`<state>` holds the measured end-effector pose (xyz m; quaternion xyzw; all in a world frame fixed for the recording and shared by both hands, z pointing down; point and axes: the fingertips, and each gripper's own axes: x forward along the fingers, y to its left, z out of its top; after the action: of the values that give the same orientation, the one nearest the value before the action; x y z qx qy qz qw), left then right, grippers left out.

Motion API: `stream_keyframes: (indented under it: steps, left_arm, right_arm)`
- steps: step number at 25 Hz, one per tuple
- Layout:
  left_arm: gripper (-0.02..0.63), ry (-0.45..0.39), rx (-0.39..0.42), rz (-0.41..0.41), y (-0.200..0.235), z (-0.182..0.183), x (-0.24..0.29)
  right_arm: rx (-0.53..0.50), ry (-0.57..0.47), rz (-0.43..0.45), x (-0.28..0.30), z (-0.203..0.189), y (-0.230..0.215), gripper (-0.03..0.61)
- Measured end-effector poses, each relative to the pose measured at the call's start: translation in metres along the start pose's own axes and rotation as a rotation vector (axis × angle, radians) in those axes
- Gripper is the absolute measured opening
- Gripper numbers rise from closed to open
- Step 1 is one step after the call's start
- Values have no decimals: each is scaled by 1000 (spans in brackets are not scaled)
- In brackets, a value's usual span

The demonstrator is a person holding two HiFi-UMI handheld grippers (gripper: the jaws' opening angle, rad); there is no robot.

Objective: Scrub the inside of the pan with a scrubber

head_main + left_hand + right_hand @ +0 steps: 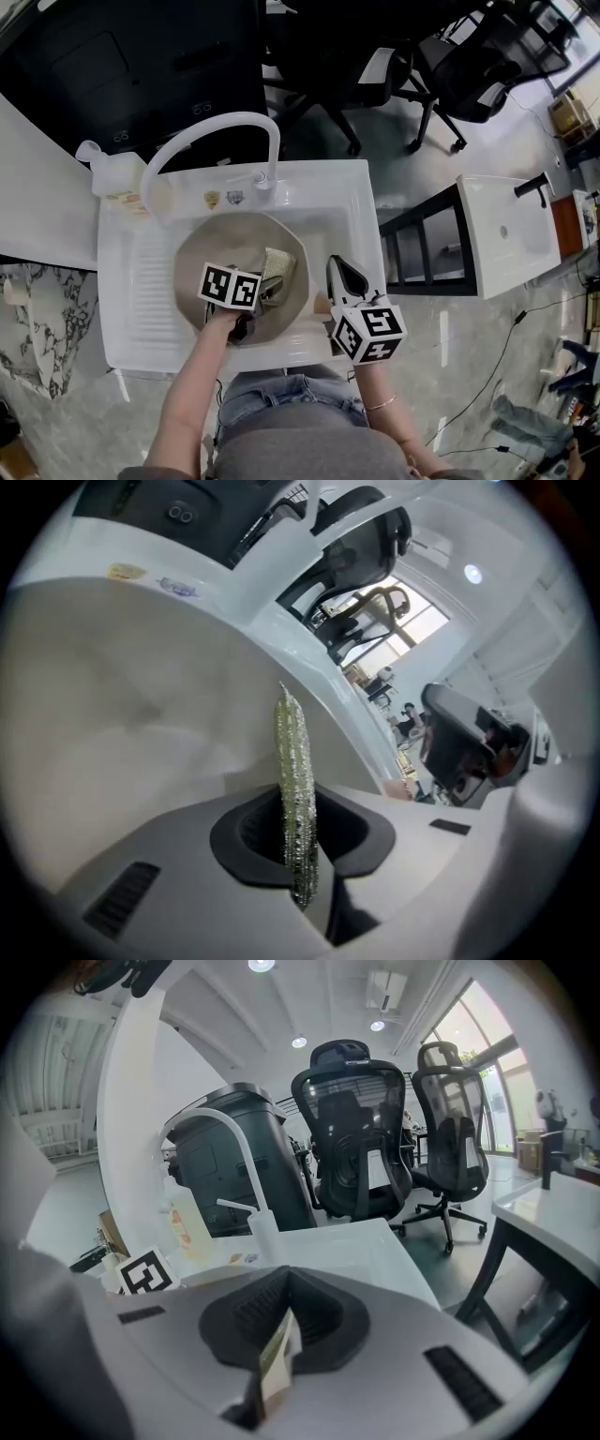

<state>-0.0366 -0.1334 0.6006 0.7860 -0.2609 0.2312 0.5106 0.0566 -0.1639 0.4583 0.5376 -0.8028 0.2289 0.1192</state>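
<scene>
looks like an office: mesh swivel chairs [375,70] parked right behind a freestanding white sink [366,202], big windows [487,1026]

The head view looks from above the person steeply down on the sink [367,225]; the faucet [220,118] is at 12 o'clock and the chairs [375,70] at 1 o'clock. The left gripper view sits very near inside the pan [112,724], facing its wall. The right gripper view looks level over the sink to the same faucet [234,1152] and chairs [354,1138].
</scene>
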Motion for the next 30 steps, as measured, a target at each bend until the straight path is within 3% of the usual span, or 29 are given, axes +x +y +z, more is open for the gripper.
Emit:
stream_keyframes:
  steps: [9, 21, 30]
  left_arm:
    - [66, 39, 156, 348, 56, 17, 5]
    - [67, -4, 176, 627, 115, 38, -49]
    - [67, 85, 338, 873, 136, 35, -88]
  right_arm:
    - [10, 5, -8, 1, -1, -8, 11]
    - [-2, 5, 15, -1, -1, 0, 11]
    - [-6, 2, 23, -10, -3, 4, 11]
